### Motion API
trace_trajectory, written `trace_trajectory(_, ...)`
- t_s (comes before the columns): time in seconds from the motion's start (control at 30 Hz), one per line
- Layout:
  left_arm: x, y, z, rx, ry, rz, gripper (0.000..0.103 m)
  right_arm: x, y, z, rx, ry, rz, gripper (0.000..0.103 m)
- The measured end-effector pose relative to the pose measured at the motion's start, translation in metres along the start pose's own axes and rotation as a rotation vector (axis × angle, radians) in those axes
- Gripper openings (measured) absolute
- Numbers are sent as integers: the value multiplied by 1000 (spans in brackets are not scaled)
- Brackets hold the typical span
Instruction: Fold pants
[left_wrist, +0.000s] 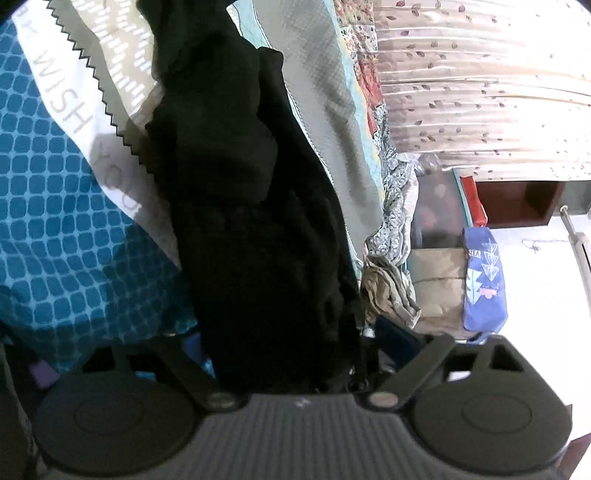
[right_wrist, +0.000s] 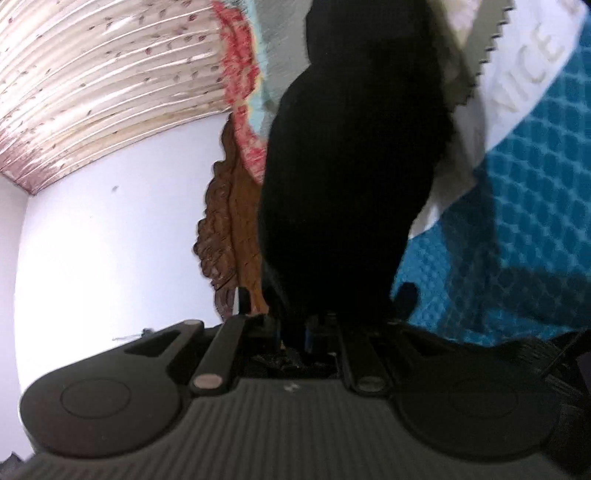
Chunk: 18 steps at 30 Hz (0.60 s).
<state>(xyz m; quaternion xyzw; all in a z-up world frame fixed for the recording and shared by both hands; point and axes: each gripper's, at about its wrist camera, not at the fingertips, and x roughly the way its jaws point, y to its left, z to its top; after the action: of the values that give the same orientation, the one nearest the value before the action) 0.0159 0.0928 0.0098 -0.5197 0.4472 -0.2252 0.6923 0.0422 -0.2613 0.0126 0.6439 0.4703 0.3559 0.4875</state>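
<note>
Black pants (left_wrist: 236, 206) lie in a long bunched strip on the blue checked bedspread (left_wrist: 55, 221), running away from my left gripper (left_wrist: 291, 365). Its linkage arms are spread wide, so it is open. The cloth passes between the jaws and hides the fingertips. In the right wrist view the same pants (right_wrist: 351, 166) rise as a dark mass straight out of my right gripper (right_wrist: 306, 332). There the arms stand close together, shut on the cloth. The view is tilted and a little blurred.
A white band with lettering (left_wrist: 85, 122) and a grey quilt (left_wrist: 332, 110) flank the pants. Beyond the bed edge are a beige cloth (left_wrist: 388, 291), a blue bag (left_wrist: 484, 280) and a leaf-print curtain (left_wrist: 480, 92). A carved wooden headboard (right_wrist: 229, 236) meets a white wall (right_wrist: 110, 240).
</note>
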Motion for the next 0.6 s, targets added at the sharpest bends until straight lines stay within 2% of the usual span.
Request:
trace_trajectory(0.1, 1, 10, -2, 10, 15, 26, 78, -5, 4, 4, -52, -5, -84, 14)
trace_trajectory(0.13, -1, 13, -1, 4, 4, 44, 75, -13, 5, 4, -76, -8, -116, 19)
trace_trajectory(0.17, -2, 17, 2, -6, -4, 29, 75, -24, 5, 6, -89, -23, -147, 43)
trace_trajectory(0.2, -7, 21, 4, -18, -15, 19, 71, -36, 3, 7, -88, -31, -195, 80)
trace_trajectory(0.23, -10, 24, 6, -16, -32, 26, 62, -47, 0, 6, -86, -37, -228, 88)
trace_trajectory(0.3, -7, 30, 9, 9, -30, 53, 48, -74, -2, 3, -105, -52, -269, 84)
trace_trajectory(0.4, 5, 39, 11, -11, 30, 56, 49, -106, 21, 3, -198, -98, -312, 81)
trace_trajectory(0.47, 15, 36, 9, 26, 63, 99, 68, -116, 57, 4, -360, -159, -404, 80)
trace_trajectory(0.5, 18, 37, 9, 49, 76, 122, 84, -110, 74, 5, -454, -191, -445, 80)
trace_trajectory(0.53, 20, 36, 9, 58, 80, 130, 93, -104, 99, 9, -548, -211, -484, 80)
trace_trajectory(0.6, 23, 37, 10, 61, 92, 131, 98, -72, 133, 22, -700, -240, -598, 80)
